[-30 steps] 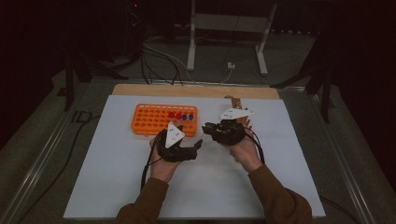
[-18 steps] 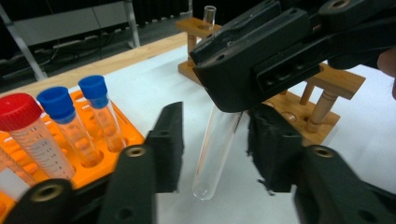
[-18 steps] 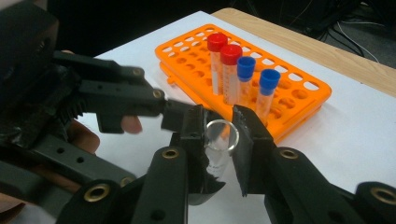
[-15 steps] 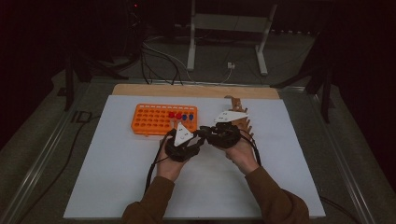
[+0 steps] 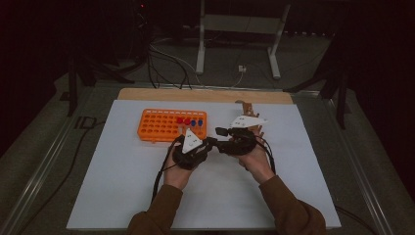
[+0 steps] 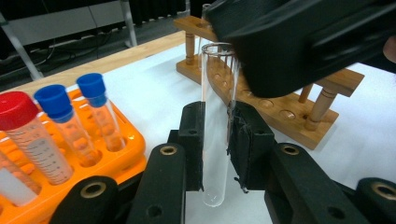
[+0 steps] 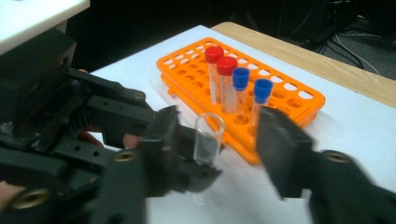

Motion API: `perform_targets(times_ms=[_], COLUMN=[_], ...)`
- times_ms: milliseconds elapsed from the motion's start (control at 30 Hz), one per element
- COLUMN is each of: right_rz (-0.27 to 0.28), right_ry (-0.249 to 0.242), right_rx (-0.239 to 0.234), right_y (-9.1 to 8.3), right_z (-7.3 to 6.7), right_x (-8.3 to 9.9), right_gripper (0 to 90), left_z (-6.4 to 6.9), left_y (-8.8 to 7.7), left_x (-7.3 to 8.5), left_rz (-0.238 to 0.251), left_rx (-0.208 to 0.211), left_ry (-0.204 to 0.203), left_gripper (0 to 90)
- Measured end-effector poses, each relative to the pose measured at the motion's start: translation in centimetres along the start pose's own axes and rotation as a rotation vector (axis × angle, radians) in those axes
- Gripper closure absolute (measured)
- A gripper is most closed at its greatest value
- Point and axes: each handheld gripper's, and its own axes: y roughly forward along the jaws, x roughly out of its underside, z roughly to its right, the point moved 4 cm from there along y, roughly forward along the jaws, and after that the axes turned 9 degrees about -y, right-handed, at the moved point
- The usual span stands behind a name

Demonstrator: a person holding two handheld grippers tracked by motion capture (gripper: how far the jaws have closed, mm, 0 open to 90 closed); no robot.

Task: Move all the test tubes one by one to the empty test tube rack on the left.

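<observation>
One glass test tube (image 6: pixel 215 93) clamped upright at mid-length in the left claw (image 6: pixel 215 112), jaws just closed on it, bottom end hanging clear above the white desk (image 5: pixel 122 186) beside the orange rack (image 6: pixel 116 158). Right claw (image 7: pixel 219 135) just opened, jaws straddling the tube's rim without pressing. Likely trouble: catching the rim with a right jaw while backing off and levering the tube askew; sliding of smooth glass through the pads; cracking under too hard a squeeze; bumping the capped tubes (image 7: pixel 233 88) or the wooden rack (image 6: pixel 289 112).
</observation>
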Motion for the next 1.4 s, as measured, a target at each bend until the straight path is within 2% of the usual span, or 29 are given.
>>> perform_targets(times_ms=[100, 200, 467, 733, 867, 1100, 1233, 1400], right_rz=[0.009, 0.005, -0.02, 0.005, 0.0, 0.008, 0.012, 0.015], right_ry=[0.017, 0.01, -0.031, 0.04, 0.033, 0.039, 0.041, 0.042], right_rx=[0.024, 0.067, 0.198, 0.214, 0.217, 0.224, 0.224, 0.221], right_y=[-0.4, -0.7, -1.6, -3.0, -3.5, -4.4, -4.6, -4.6], right_z=[0.4, 0.8, 1.6, 2.6, 2.7, 2.9, 3.0, 2.9], right_x=[0.3, 0.7, 2.3, 3.8, 4.1, 4.5, 4.6, 4.6], right_gripper=[30.5, 19.3, 6.3, 0.3, 0.0, 0.0, 0.0, 0.0], left_z=[-0.5, -1.1, -3.3, -6.3, -7.9, -10.6, -11.4, -11.7], left_y=[-0.4, -1.0, -2.5, -3.9, -3.9, -3.6, -2.9, -1.8], left_x=[-0.1, -0.3, -0.5, -0.6, -0.8, -0.9, -0.8, -0.5], left_rz=[0.011, 0.024, 0.068, 0.116, 0.125, 0.128, 0.118, 0.112], left_rx=[-0.008, -0.009, -0.046, -0.119, -0.157, -0.249, -0.277, -0.289], left_ry=[-0.007, -0.016, -0.043, -0.062, -0.079, -0.121, -0.138, -0.16], left_gripper=[75.8, 75.8, 75.9, 75.8, 75.8, 76.0, 76.0, 76.0])
